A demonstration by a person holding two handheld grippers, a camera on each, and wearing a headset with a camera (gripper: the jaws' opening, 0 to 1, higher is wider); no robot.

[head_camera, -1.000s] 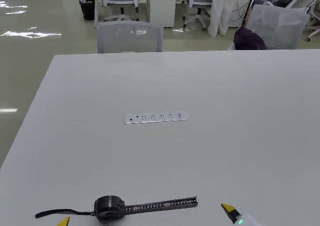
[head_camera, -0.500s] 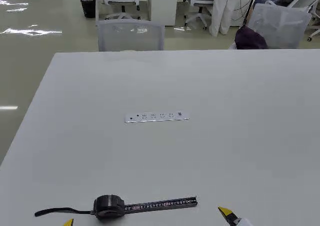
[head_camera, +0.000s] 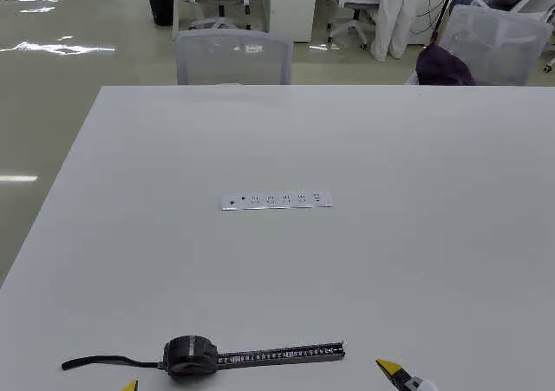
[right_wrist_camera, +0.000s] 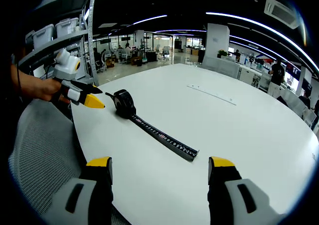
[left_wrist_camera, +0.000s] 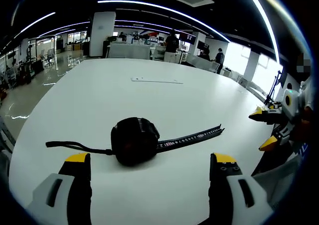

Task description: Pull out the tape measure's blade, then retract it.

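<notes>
A black tape measure [head_camera: 190,355] lies near the table's front edge, its blade [head_camera: 282,354] drawn out to the right and a black wrist strap [head_camera: 95,361] trailing left. In the left gripper view the case [left_wrist_camera: 134,140] sits just beyond my open left gripper [left_wrist_camera: 149,164], with the blade [left_wrist_camera: 192,135] running right. My right gripper [right_wrist_camera: 159,167] is open, and the blade's tip [right_wrist_camera: 189,154] lies just ahead of it. Yellow fingertips [head_camera: 389,368] of the right gripper and a left fingertip [head_camera: 130,386] peek in at the head view's bottom edge. Neither gripper touches the tape.
A white power strip [head_camera: 276,200] lies mid-table. A grey mesh chair [head_camera: 232,58] stands at the far edge, a dark bag [head_camera: 442,65] at the back right. The white table [head_camera: 390,174] spreads wide beyond the tape.
The head camera has shifted slightly. The tape measure has stayed put with its blade out. The right gripper's yellow tip has edged a little left.
</notes>
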